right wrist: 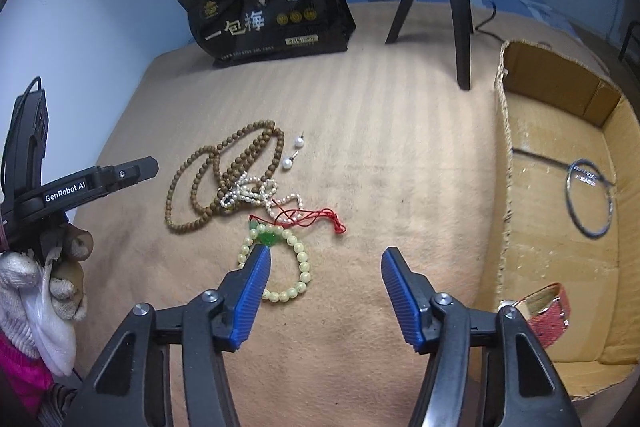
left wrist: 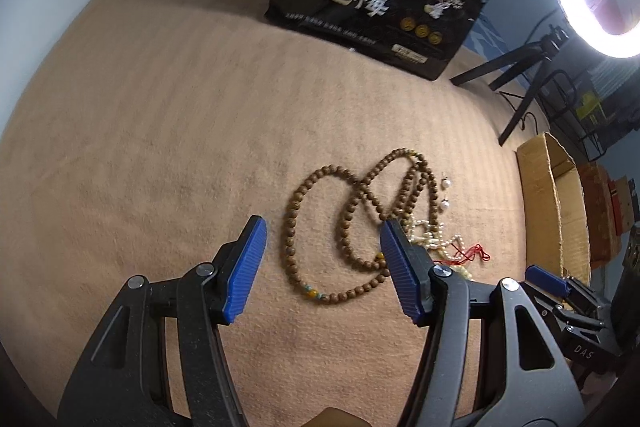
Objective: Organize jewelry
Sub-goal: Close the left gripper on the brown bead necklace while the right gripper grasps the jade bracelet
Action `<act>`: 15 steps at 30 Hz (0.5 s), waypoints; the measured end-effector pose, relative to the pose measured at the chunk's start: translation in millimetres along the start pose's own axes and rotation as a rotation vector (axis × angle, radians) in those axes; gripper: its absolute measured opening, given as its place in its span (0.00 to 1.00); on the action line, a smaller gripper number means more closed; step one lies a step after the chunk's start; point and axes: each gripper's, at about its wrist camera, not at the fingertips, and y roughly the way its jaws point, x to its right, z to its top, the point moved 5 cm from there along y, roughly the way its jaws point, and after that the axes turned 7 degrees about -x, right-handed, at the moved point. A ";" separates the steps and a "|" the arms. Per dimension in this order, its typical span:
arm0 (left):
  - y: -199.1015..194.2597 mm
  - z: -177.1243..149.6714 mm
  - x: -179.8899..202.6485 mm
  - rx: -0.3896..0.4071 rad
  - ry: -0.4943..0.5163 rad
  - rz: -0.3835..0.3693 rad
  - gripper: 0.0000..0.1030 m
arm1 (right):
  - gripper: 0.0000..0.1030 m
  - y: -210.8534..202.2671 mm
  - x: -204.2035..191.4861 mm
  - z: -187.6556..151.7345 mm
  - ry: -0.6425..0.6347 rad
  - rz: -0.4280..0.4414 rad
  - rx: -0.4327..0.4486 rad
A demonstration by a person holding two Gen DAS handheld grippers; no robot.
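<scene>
A long brown wooden bead necklace point(left wrist: 286, 235) point(right wrist: 171, 195) lies coiled on the tan cloth, tangled with a white pearl strand point(left wrist: 432, 239) point(right wrist: 244, 193) and a red cord point(right wrist: 320, 217). Two pearl earrings point(right wrist: 299, 143) lie beside it. A pale green bead bracelet point(right wrist: 302, 267) with a green stone lies nearest the right gripper. My left gripper point(left wrist: 323, 227) hangs open over the wooden beads, holding nothing. My right gripper point(right wrist: 326, 253) is open too, and its left finger covers part of the green bracelet.
An open cardboard box point(right wrist: 560, 267) at the right holds a red-strapped watch point(right wrist: 548, 311) and a dark ring point(right wrist: 592, 234). A black pouch point(right wrist: 272, 23) and a tripod point(right wrist: 460, 27) stand at the back. A gloved hand point(right wrist: 60, 275) holds the left gripper.
</scene>
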 end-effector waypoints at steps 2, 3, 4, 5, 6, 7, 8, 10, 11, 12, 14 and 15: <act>4.5 1.0 -1.9 -0.016 -0.006 -0.001 0.59 | 0.58 3.1 -2.3 1.5 0.001 0.006 -0.005; 7.0 1.3 -2.7 -0.024 -0.009 0.000 0.60 | 0.57 5.2 -3.8 2.0 0.003 0.011 -0.010; 9.2 1.5 -3.5 -0.032 -0.014 0.000 0.60 | 0.56 6.5 -5.1 2.2 0.002 0.011 -0.014; 10.7 1.4 -4.2 -0.036 -0.016 -0.001 0.60 | 0.56 8.3 -6.8 2.2 -0.002 0.007 -0.019; 12.3 1.0 -5.3 -0.041 -0.017 -0.004 0.60 | 0.56 9.9 -9.0 2.2 -0.008 0.006 -0.023; 14.2 1.5 -6.2 -0.045 -0.021 -0.004 0.59 | 0.55 10.7 -12.1 2.9 -0.019 0.006 -0.025; 15.2 2.0 -6.9 -0.048 -0.025 -0.004 0.59 | 0.55 11.0 -14.3 3.5 -0.027 0.004 -0.026; 17.7 3.0 -8.7 -0.053 -0.038 -0.011 0.60 | 0.53 12.5 -18.5 4.7 -0.039 0.007 -0.029; 18.5 3.7 -9.5 -0.056 -0.045 -0.017 0.60 | 0.53 13.2 -19.5 5.2 -0.038 0.012 -0.032; 19.9 4.3 -10.3 -0.060 -0.055 -0.024 0.60 | 0.52 14.1 -20.1 5.5 -0.037 0.017 -0.036; 23.4 5.4 -10.6 -0.068 -0.064 -0.034 0.60 | 0.50 15.3 -20.0 5.1 -0.033 0.024 -0.044; 25.6 5.8 -10.4 -0.073 -0.066 -0.035 0.60 | 0.49 16.1 -20.0 5.1 -0.033 0.022 -0.049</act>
